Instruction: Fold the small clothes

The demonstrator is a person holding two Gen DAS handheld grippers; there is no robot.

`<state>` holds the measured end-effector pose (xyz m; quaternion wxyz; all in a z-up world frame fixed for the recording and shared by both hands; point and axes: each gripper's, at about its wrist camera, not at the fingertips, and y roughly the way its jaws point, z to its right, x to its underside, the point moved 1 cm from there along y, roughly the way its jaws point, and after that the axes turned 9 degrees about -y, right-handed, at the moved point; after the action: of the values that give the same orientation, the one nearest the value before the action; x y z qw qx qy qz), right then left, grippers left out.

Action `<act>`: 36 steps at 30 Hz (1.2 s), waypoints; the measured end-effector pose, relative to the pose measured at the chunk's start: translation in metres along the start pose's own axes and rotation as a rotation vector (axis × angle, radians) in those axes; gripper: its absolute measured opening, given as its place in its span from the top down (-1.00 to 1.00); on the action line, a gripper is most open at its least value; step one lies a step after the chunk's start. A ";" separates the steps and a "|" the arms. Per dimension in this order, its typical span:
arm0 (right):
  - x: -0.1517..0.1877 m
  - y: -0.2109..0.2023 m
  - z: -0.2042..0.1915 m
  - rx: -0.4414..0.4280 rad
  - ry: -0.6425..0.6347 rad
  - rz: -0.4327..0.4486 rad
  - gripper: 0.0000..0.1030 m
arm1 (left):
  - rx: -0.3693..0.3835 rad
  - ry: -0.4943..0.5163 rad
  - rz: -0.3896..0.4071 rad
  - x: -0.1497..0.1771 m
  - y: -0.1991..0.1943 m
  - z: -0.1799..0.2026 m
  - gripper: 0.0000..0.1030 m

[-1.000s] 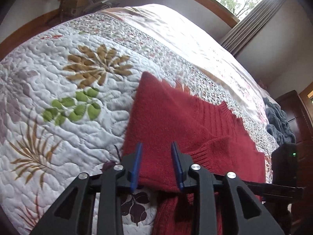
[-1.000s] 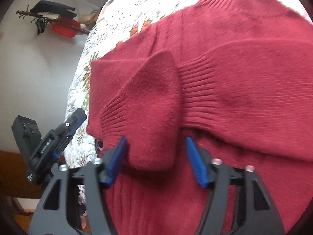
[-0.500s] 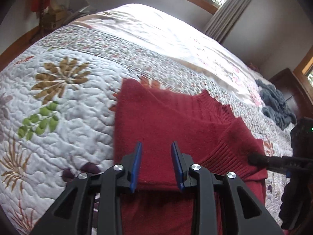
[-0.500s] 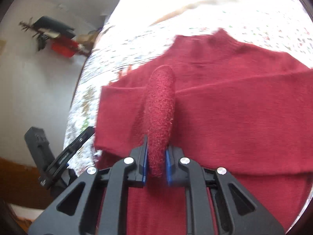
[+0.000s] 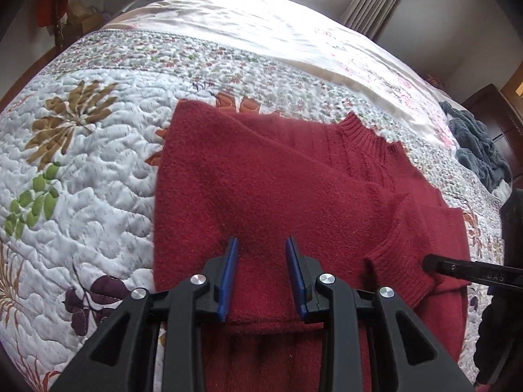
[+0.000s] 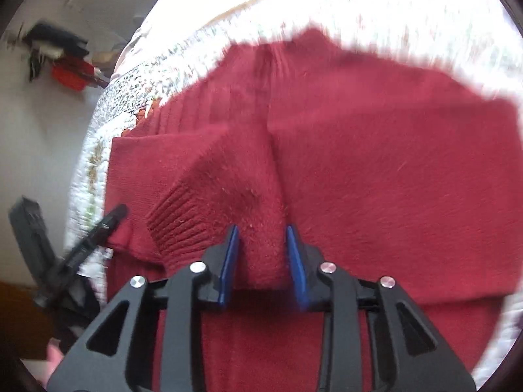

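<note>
A red knit sweater point(image 5: 278, 189) lies flat on the quilted bed, collar point(image 5: 362, 130) toward the far side. My left gripper point(image 5: 261, 245) hovers open over its near left part with nothing between the fingers. In the right wrist view a fold of the sweater's sleeve point(image 6: 261, 202) stands between the blue pads of my right gripper point(image 6: 261, 232), whose jaws are apart; the ribbed cuff point(image 6: 183, 215) hangs to the left on the sweater body point(image 6: 392, 163). The left wrist view shows that cuff point(image 5: 402, 268) beside a right gripper finger point(image 5: 457, 266). This right wrist frame is motion-blurred.
The floral quilt point(image 5: 98, 179) covers the bed to the left and far side. A grey-blue heap of clothing point(image 5: 474, 150) lies at the far right by dark wooden furniture point(image 5: 500, 114). A curtain point(image 5: 376, 0) hangs behind the bed. A rack with red items point(image 6: 68, 72) is on the wall.
My right gripper shut on the sleeve, carried it across the sweater body, and its jaws have now widened again. The left gripper stayed open and moved further over the sweater.
</note>
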<state>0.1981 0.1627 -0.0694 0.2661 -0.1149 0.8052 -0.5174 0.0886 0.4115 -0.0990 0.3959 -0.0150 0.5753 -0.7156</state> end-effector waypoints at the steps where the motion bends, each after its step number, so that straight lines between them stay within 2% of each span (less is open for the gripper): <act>1: -0.002 -0.007 -0.007 0.020 -0.037 0.025 0.13 | 0.007 0.005 0.017 -0.001 -0.007 0.001 0.40; 2: -0.001 -0.014 -0.015 0.021 -0.072 0.044 0.03 | 0.011 0.010 0.029 -0.003 -0.011 0.002 0.40; 3: 0.000 -0.020 -0.030 0.006 -0.124 0.050 0.03 | 0.015 0.016 0.037 -0.005 -0.015 0.003 0.37; 6: 0.002 -0.012 -0.067 -0.008 -0.235 0.012 -0.09 | 0.024 0.014 0.022 -0.008 -0.012 0.007 0.35; 7: 0.004 -0.004 -0.080 -0.006 -0.270 -0.009 -0.22 | 0.021 0.015 0.014 -0.008 -0.008 0.008 0.35; 8: 0.006 0.004 -0.089 0.010 -0.295 -0.023 -0.33 | 0.018 0.019 0.009 -0.008 -0.004 0.008 0.35; 11: 0.013 0.030 -0.111 0.105 -0.372 -0.060 -0.39 | 0.012 0.020 -0.018 -0.004 0.009 0.006 0.35; 13: 0.017 0.047 -0.111 0.163 -0.387 -0.088 -0.39 | 0.019 0.009 -0.032 -0.003 0.016 0.001 0.35; 15: 0.020 0.056 -0.111 0.210 -0.406 -0.093 -0.31 | 0.027 0.008 -0.033 -0.003 0.018 -0.002 0.35; 16: 0.020 0.058 -0.106 0.244 -0.418 -0.090 -0.06 | 0.029 0.012 -0.032 -0.002 0.018 -0.002 0.35; 17: 0.020 0.057 -0.102 0.244 -0.420 -0.087 0.04 | 0.030 0.020 -0.031 -0.002 0.018 -0.001 0.35; 18: 0.019 0.054 -0.099 0.226 -0.412 -0.076 0.14 | 0.030 0.024 -0.030 -0.001 0.019 -0.001 0.35; 19: 0.018 0.049 -0.094 0.217 -0.396 -0.066 0.35 | 0.032 0.025 -0.029 -0.001 0.018 -0.002 0.35; 20: 0.016 0.045 -0.088 0.208 -0.377 -0.059 0.49 | 0.035 0.024 -0.028 -0.001 0.019 -0.003 0.35; 22: 0.010 0.031 -0.069 0.131 -0.293 -0.028 0.55 | 0.038 0.018 -0.027 -0.001 0.019 -0.003 0.35; 27: 0.007 -0.015 -0.008 -0.045 -0.047 0.069 0.57 | 0.028 0.022 -0.020 0.000 0.019 -0.002 0.35; 30: 0.011 -0.032 0.034 -0.085 0.073 0.094 0.57 | 0.023 0.025 -0.018 0.001 0.020 -0.002 0.35; 34: 0.025 -0.034 0.078 -0.109 0.184 0.072 0.56 | 0.015 0.028 -0.017 0.001 0.022 -0.001 0.35; 36: 0.035 -0.031 0.091 -0.118 0.217 0.053 0.44 | 0.008 0.035 -0.016 0.002 0.023 0.000 0.35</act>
<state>0.2160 0.0630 -0.0817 0.1836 -0.0524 0.8611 -0.4712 0.0997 0.4100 -0.1186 0.3800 -0.0054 0.5792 -0.7212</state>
